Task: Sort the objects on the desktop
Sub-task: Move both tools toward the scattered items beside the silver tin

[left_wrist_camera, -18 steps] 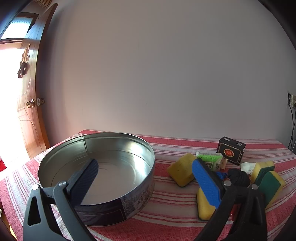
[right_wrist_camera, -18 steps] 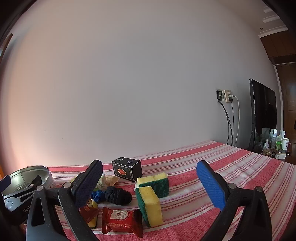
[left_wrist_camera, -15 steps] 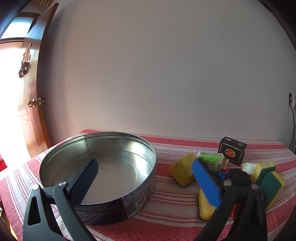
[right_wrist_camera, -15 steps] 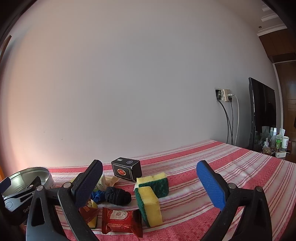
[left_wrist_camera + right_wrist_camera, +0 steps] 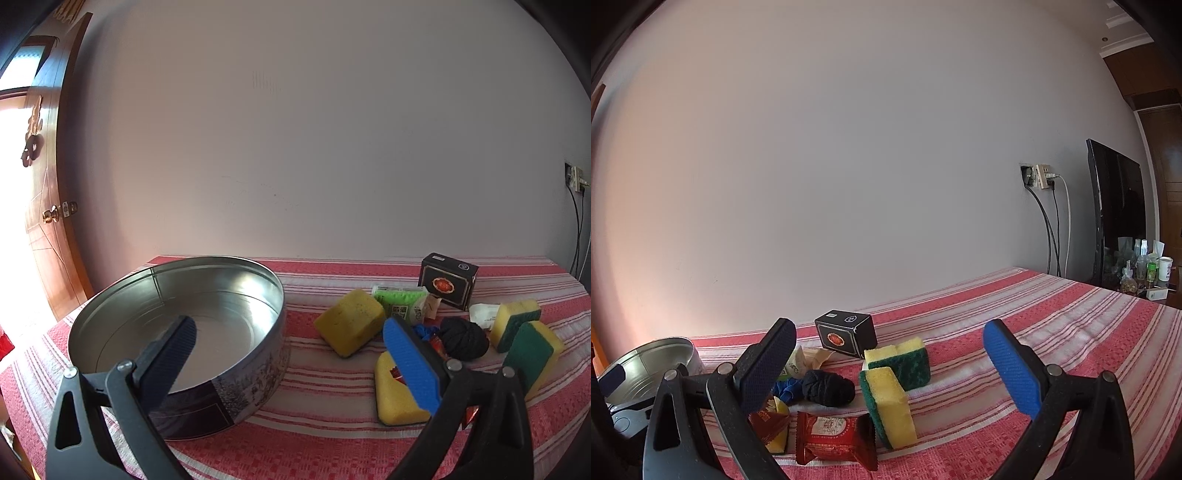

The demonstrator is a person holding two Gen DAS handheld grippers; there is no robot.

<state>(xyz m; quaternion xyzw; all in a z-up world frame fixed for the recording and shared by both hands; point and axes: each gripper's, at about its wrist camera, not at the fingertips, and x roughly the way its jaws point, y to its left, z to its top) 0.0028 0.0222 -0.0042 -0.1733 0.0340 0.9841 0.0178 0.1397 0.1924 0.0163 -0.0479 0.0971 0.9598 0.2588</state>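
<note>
A round metal tin stands empty on the left of the red striped tablecloth. To its right lie two yellow sponges, a green packet, a black box, a black cloth ball and two green-backed sponges. My left gripper hangs open above the tin's right edge, nothing between its fingers. My right gripper is open too, over the green-backed sponges, the black ball and a red snack packet.
A plain wall backs the table. A wooden door stands at the far left. At the right a wall socket with cables, a dark screen and several small bottles sit beyond the table.
The left wrist view has shifted slightly, so the tin and objects sit a little lower and to the right. The right gripper has barely moved. Both stay open.
</note>
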